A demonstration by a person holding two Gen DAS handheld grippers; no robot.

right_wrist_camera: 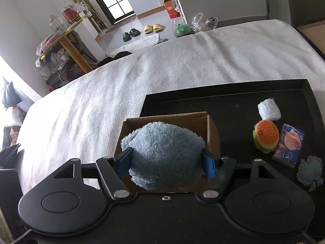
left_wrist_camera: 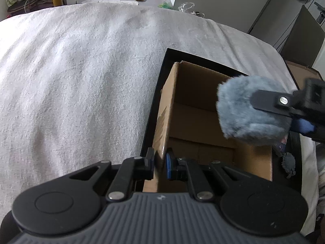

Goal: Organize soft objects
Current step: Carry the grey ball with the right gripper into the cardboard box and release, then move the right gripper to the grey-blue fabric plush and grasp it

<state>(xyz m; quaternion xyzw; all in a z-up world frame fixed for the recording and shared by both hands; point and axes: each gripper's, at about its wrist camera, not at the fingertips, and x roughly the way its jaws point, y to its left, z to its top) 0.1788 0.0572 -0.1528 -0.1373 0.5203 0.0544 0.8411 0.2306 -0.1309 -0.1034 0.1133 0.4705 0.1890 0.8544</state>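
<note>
Nearest the left wrist camera, the left gripper (left_wrist_camera: 160, 165) has its jaws pressed together on the near wall of a cardboard box (left_wrist_camera: 205, 126), one pad outside the wall and one inside. The box stands open-topped on a black tray (left_wrist_camera: 160, 81), and the tray lies on a bed covered with a white blanket (left_wrist_camera: 81, 71).

Over the right side of the box, the right gripper (right_wrist_camera: 165, 162) holds a blue plush toy (right_wrist_camera: 162, 152); its jaws stand fairly wide, with a blue pad pinching each side of the toy. From the right wrist camera the toy hangs above the box opening, hiding most of the inside.

To the right of the box, on the bare tray floor, lie further things: a small grey-blue fuzzy piece (right_wrist_camera: 309, 171) closest, a small printed packet (right_wrist_camera: 289, 144) just beyond it, a burger-shaped plush (right_wrist_camera: 265, 136) touching or just beside the packet, and a white roll (right_wrist_camera: 269, 109) farther back.

Beyond the bed, on the room floor, sit a pair of black slippers (right_wrist_camera: 131, 34) and a pair of yellow slippers (right_wrist_camera: 153, 28), with an orange carton (right_wrist_camera: 171, 10) behind them. At far left stands a yellow-framed shelf (right_wrist_camera: 67, 38) carrying jars.
</note>
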